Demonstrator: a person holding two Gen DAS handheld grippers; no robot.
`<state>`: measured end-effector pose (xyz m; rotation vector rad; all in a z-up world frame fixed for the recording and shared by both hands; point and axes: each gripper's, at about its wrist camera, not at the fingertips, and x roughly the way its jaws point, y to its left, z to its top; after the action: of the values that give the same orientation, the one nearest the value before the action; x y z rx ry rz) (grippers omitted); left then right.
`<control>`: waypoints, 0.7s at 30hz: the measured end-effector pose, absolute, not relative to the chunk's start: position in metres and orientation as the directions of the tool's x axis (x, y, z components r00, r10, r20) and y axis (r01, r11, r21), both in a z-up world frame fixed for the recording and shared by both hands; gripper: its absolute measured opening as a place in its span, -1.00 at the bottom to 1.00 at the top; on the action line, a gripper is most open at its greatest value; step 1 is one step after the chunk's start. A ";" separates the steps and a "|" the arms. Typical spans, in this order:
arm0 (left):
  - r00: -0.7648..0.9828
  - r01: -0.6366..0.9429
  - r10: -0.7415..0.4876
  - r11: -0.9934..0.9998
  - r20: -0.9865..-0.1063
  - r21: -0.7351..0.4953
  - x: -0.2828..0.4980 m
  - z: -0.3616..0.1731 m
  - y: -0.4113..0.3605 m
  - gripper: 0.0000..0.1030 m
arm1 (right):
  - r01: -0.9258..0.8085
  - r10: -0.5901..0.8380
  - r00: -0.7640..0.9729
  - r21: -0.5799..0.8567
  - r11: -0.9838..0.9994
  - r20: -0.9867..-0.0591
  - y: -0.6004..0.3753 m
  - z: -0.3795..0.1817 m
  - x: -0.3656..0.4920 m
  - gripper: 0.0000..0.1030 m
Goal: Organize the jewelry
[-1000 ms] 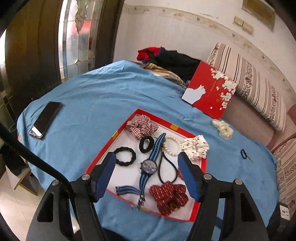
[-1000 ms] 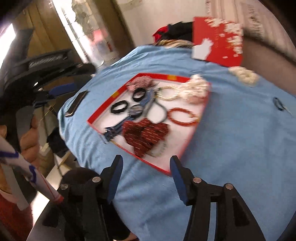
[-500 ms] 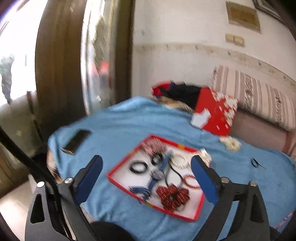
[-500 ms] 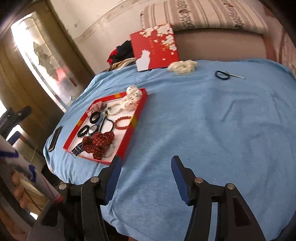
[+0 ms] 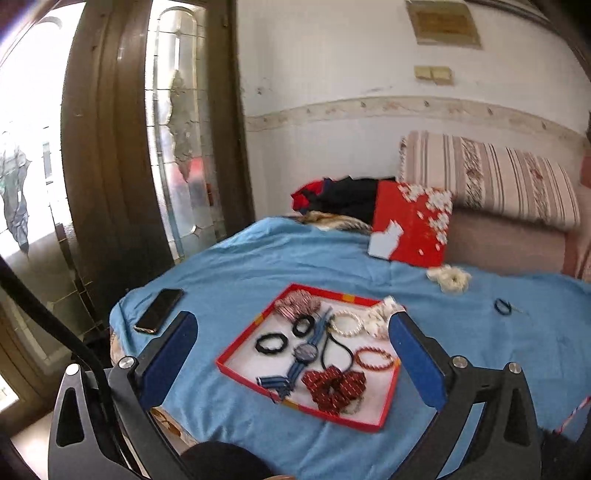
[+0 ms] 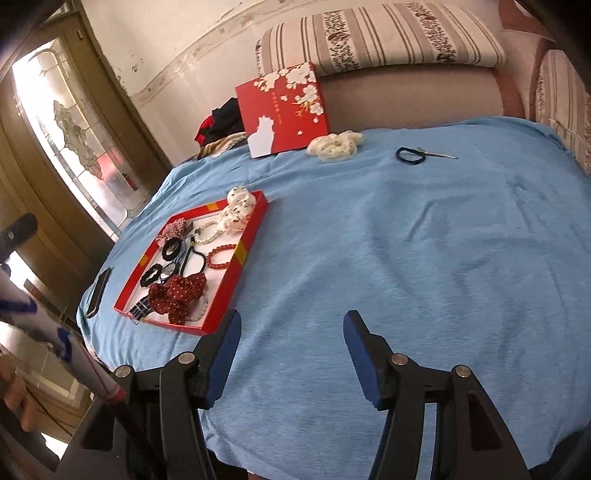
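With the left gripper [image 5: 291, 350] spread wide and empty and the right gripper [image 6: 291, 354] parted over bare cloth, the person should reach for the cream scrunchie [image 6: 335, 144] lying far from the red tray [image 6: 236, 275].

A matt blue cloth [image 6: 406, 258] with soft creases is covering the table. A red tray [image 5: 236, 360] is looking like smooth card with a white paper floor. A glossy black phone [image 5: 159, 310] is shining at the left edge. A dark red scrunchie [image 5: 334, 384] is showing puckered fabric, and beside it pearly beads [image 5: 347, 323] are gleaming. The far cushion [image 6: 380, 33] is showing woven striped upholstery.
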<state>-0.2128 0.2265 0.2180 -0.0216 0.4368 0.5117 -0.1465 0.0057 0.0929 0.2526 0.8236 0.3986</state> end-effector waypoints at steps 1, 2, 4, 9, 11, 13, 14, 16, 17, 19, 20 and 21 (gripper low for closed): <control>0.781 -0.469 0.459 0.879 -0.424 0.089 -0.211 0.215 0.223 1.00 | -0.243 0.435 0.613 0.366 0.898 -0.660 0.005 0.093 -0.147 0.22; 0.779 -0.457 0.446 0.885 -0.442 0.087 -0.210 0.212 0.221 1.00 | -0.242 0.431 0.614 0.361 0.900 -0.662 0.005 0.093 -0.147 0.22; 0.774 -0.441 0.426 0.893 -0.468 0.085 -0.207 0.206 0.217 1.00 | -0.241 0.420 0.616 0.348 0.906 -0.666 0.005 0.092 -0.148 0.22; 0.745 -0.412 0.390 0.907 -0.541 0.086 -0.197 0.191 0.217 1.00 | -0.240 0.397 0.615 0.318 0.917 -0.681 0.010 0.089 -0.148 0.22; 0.729 -0.407 0.376 0.910 -0.572 0.080 -0.193 0.186 0.219 1.00 | -0.242 0.384 0.615 0.299 0.923 -0.688 0.013 0.088 -0.148 0.22; 0.718 -0.402 0.361 0.913 -0.596 0.069 -0.191 0.181 0.222 1.00 | -0.245 0.371 0.617 0.279 0.929 -0.694 0.017 0.087 -0.148 0.22; 0.709 -0.405 0.359 0.912 -0.608 0.066 -0.190 0.178 0.224 1.00 | -0.246 0.366 0.616 0.271 0.931 -0.697 0.019 0.086 -0.148 0.23; 0.689 -0.413 0.366 0.908 -0.625 0.077 -0.187 0.173 0.227 1.00 | -0.250 0.356 0.615 0.254 0.934 -0.703 0.023 0.085 -0.148 0.23; 0.683 -0.415 0.371 0.906 -0.629 0.083 -0.187 0.171 0.228 1.00 | -0.253 0.351 0.614 0.246 0.936 -0.706 0.025 0.085 -0.148 0.24; 0.670 -0.422 0.388 0.901 -0.633 0.105 -0.185 0.167 0.229 1.00 | -0.258 0.342 0.613 0.230 0.939 -0.712 0.029 0.083 -0.148 0.24; 0.667 -0.423 0.390 0.900 -0.634 0.109 -0.184 0.166 0.230 1.00 | -0.260 0.337 0.611 0.221 0.940 -0.716 0.031 0.083 -0.148 0.24; 0.664 -0.422 0.391 0.900 -0.638 0.112 -0.183 0.164 0.232 1.00 | -0.262 0.334 0.609 0.215 0.941 -0.720 0.032 0.082 -0.148 0.24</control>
<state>-0.1833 0.2317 0.1636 -0.0470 0.7098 0.4593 -0.1480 0.0322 0.0820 0.0907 0.8493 0.3445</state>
